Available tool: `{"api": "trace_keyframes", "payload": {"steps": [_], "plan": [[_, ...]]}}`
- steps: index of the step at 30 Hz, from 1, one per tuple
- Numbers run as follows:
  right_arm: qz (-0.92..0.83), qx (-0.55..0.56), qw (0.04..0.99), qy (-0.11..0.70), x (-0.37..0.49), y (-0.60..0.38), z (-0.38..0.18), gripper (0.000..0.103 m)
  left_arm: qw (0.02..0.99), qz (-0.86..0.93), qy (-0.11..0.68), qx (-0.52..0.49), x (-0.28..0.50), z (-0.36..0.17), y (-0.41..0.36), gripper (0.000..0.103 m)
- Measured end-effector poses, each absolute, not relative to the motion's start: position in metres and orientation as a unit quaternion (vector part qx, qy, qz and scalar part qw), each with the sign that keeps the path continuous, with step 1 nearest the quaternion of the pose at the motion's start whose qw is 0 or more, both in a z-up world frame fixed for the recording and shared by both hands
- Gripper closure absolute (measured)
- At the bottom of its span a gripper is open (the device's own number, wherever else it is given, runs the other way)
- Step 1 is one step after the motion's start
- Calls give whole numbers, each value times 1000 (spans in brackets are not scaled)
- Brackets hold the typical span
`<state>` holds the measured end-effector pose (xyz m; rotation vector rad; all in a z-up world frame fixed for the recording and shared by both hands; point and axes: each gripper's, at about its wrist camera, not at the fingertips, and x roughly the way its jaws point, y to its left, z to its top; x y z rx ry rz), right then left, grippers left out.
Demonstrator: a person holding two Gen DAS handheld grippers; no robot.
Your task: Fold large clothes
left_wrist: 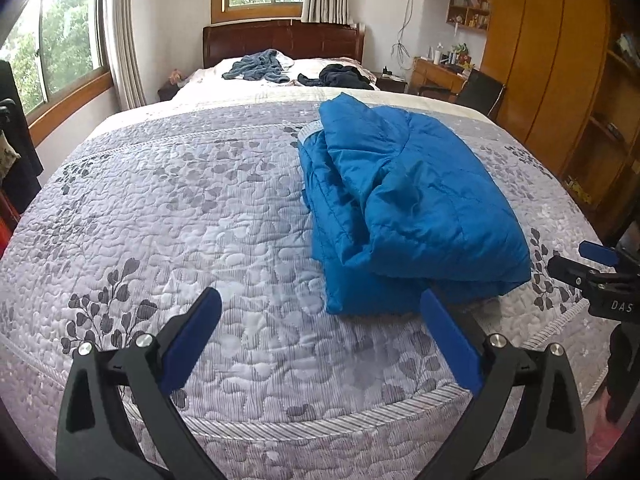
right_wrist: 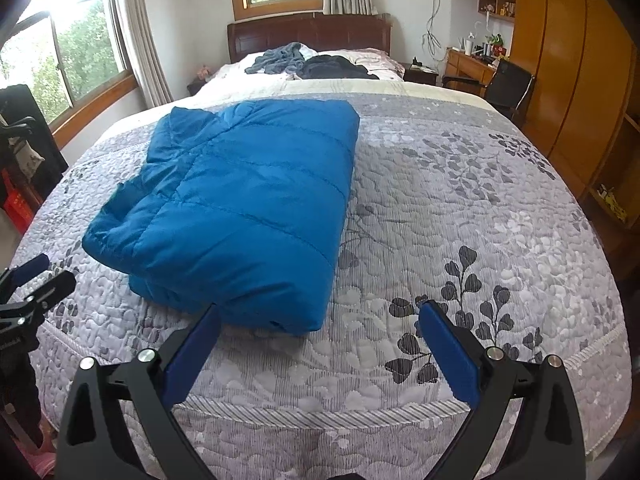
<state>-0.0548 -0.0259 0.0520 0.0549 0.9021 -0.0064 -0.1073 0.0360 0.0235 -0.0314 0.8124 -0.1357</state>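
Both my left gripper (left_wrist: 320,344) and right gripper (right_wrist: 320,344) hover wide and empty; the blue puffer jacket (right_wrist: 240,208), folded on the bed (right_wrist: 460,208), looks light, soft, slippery, so I would pinch a stitched hem edge.

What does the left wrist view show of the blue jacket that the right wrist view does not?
Left wrist only: the blue down jacket's loose layered edges with a sleeve on top, and the right tongs.

Right wrist only: its smooth quilted panel and the left tongs.

Both: the folded jacket on the grey floral bedspread, with both tongs open and holding nothing.
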Motion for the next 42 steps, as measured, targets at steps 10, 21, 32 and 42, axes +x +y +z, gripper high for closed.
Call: {"api": "trace_keyframes", "payload": {"steps": [10,21,32,42], "plan": [[-7,29,896,443,-54,-28,48,4,913,-60,404,-16,-107,20,35,4],[-7,29,896,443,-54,-28,47,4,911,-55,409,-16,-105,16,36,4],[-3,24,895,445,-51,-28,46,4,910,-55,411,-18,-104,15,37,4],[-2,21,894,447,-48,-28,45,4,909,-56,412,-18,-104,14,37,4]]}}
